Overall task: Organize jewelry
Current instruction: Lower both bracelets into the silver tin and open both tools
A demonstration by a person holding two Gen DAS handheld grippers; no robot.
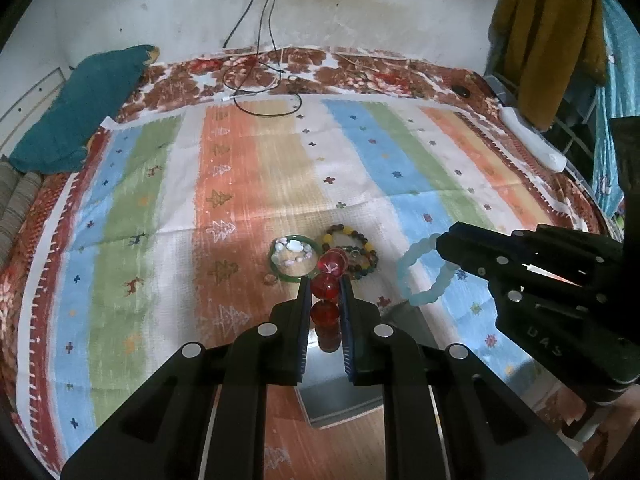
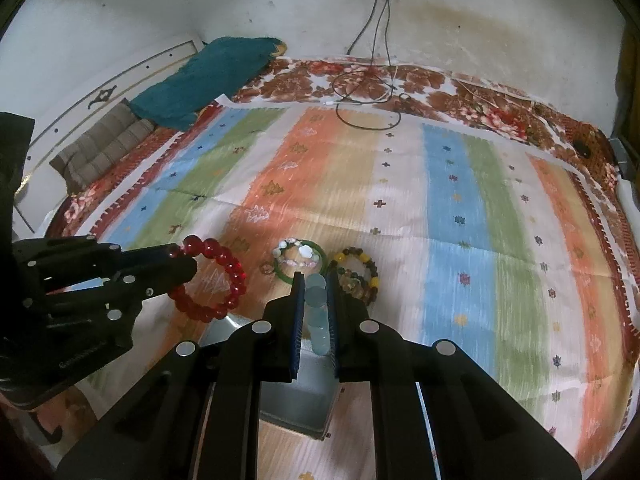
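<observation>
Over a bed, the left hand-held gripper (image 1: 325,282) is clamped on a red bead bracelet (image 2: 212,280) and the right hand-held gripper (image 2: 316,280) on a pale blue bracelet (image 1: 426,272), both hanging directly above a grey metal box (image 2: 296,404).

Bed (image 2: 460,92) carried a floral sheet, overlaid by a striped cloth (image 2: 448,208). On the cloth lay a green bangle (image 2: 316,270) ringing a pale bead bracelet (image 2: 298,254), just beside a yellow-and-dark bead bracelet (image 2: 358,276) (touching?). A metal box (image 2: 298,400) sat nearer. Black cables (image 2: 360,96) and a teal cloth (image 2: 208,76) lay at the far edge.
</observation>
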